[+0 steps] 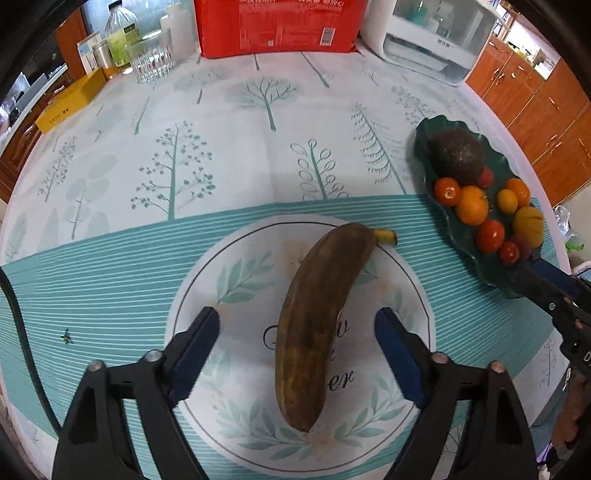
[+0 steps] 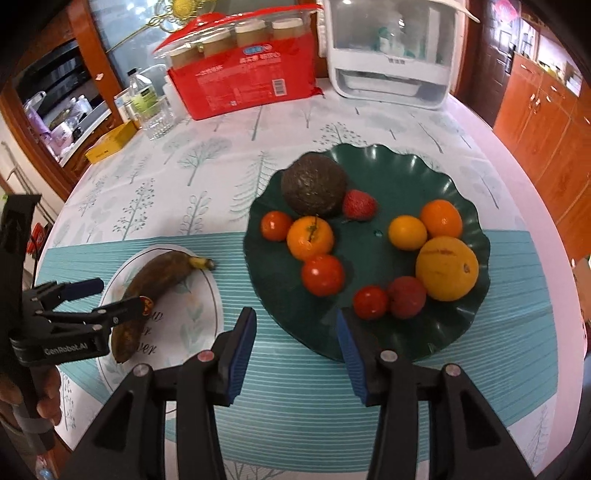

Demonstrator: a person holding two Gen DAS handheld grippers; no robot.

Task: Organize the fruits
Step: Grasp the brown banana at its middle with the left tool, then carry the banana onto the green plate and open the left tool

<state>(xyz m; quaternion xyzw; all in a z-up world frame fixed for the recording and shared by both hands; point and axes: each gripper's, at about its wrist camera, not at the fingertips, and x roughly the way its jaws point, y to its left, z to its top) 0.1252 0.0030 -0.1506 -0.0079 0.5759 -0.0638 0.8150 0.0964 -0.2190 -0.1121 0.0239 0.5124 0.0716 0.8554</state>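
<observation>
The banana [image 1: 317, 321], browned nearly all over, lies on the round leaf-printed patch of the tablecloth [image 1: 236, 155]. Its long axis runs near to far, leaning to the right at the far end, where the yellow stem tip pokes just past the patch's edge towards the green plate [image 1: 424, 162]. The blunt end faces the near side.

The left gripper [image 1: 297, 325] hangs over it with jaws wide apart, one finger on each side of the fruit's near half, neither pad touching it. The right gripper [image 2: 297, 325] stands partly open and empty at the plate's near rim.

On the wavy-edged plate, just right of the banana, sit an avocado [image 2: 314, 188], a strawberry [image 2: 359, 205], tomatoes and oranges. At the table's far edge stand a red package [image 1: 277, 26], a glass [image 1: 151, 61], a yellow box [image 1: 70, 101] and a white appliance [image 1: 432, 40], well apart from the fruit.
</observation>
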